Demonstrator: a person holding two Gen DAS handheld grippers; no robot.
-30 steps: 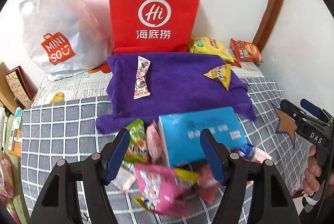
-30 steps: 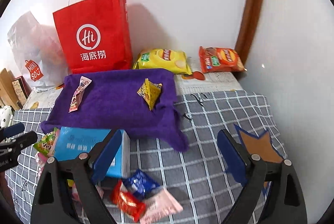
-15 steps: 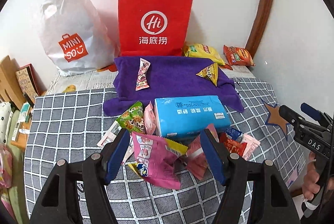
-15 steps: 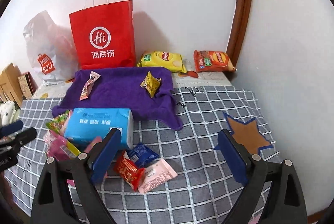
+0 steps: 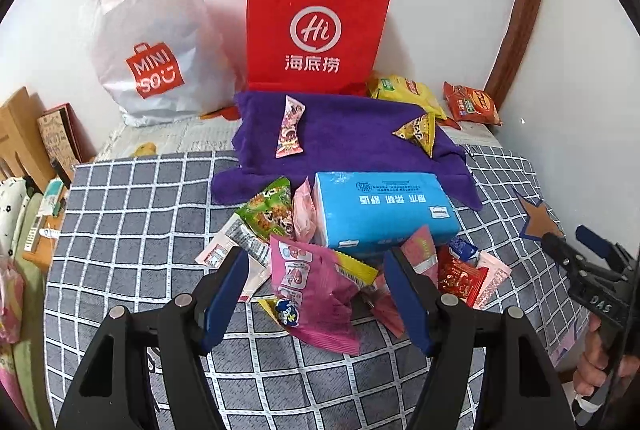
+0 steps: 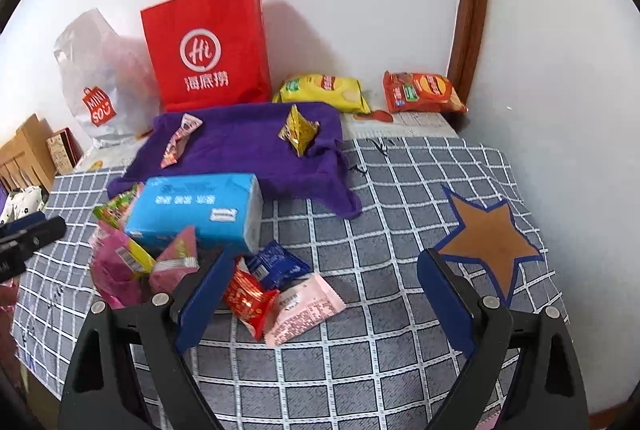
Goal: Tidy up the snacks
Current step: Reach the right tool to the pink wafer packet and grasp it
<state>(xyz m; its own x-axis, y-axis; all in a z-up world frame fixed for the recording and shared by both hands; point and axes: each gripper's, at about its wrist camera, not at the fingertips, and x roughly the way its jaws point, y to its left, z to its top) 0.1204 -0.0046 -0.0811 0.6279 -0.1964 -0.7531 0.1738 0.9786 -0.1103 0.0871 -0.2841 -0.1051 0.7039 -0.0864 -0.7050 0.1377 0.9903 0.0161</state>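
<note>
Both of my grippers hang empty over the snack heap: the left gripper point(image 5: 316, 294) stands half-spread above the pink packet point(image 5: 310, 294), and the right gripper point(image 6: 320, 286) gapes wide above the red packet point(image 6: 248, 300) and pale pink packet point(image 6: 306, 304), touching neither. Just past them the blue tissue box point(image 5: 380, 209) sits amid the pile, and beyond it two snacks already lie on the purple towel point(image 5: 352, 137). I judge I am between picks, so next I must lower onto one loose packet and close on it alone.
</note>
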